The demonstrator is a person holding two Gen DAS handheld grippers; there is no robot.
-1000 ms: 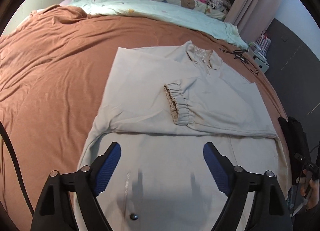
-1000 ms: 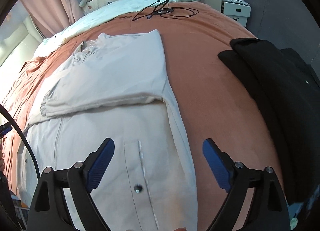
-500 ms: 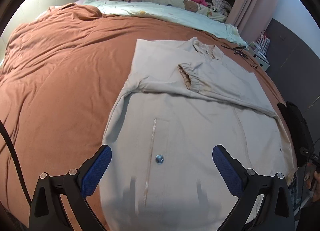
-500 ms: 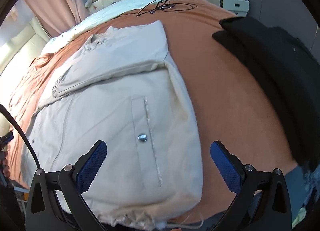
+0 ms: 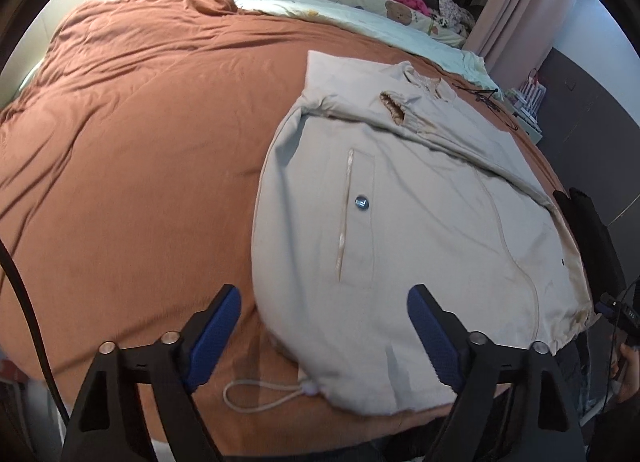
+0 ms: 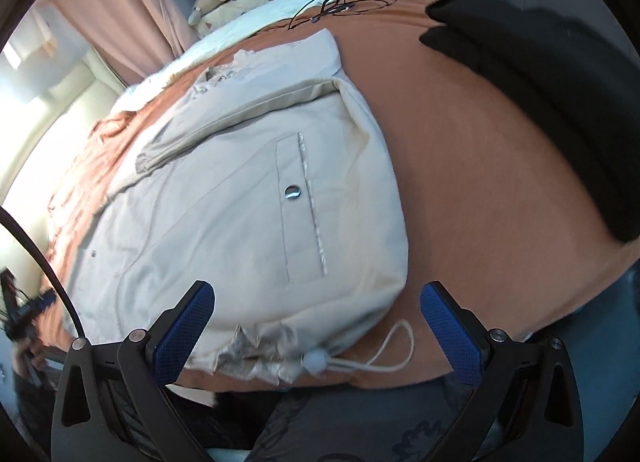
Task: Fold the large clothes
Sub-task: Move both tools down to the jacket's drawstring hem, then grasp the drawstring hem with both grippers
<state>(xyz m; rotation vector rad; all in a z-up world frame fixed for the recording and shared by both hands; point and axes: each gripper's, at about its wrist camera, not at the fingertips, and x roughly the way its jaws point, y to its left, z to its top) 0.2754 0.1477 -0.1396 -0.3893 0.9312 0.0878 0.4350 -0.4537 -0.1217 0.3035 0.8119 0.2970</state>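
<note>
A large beige jacket lies flat on the brown bedspread, collar at the far end, one sleeve folded across the chest. It also shows in the right wrist view. Its hem with a drawstring loop lies at the near bed edge; the other drawstring and toggle show in the right view. My left gripper is open and empty above the hem's left corner. My right gripper is open and empty above the hem's right corner.
The brown bedspread stretches wide to the left. A black garment lies on the right side of the bed. A pale quilt and plush toys lie at the far end, with a black cable.
Both grippers have pulled back toward the near edge of the bed, so the jacket's hem and drawstrings have come into view. Both stay open and empty.
</note>
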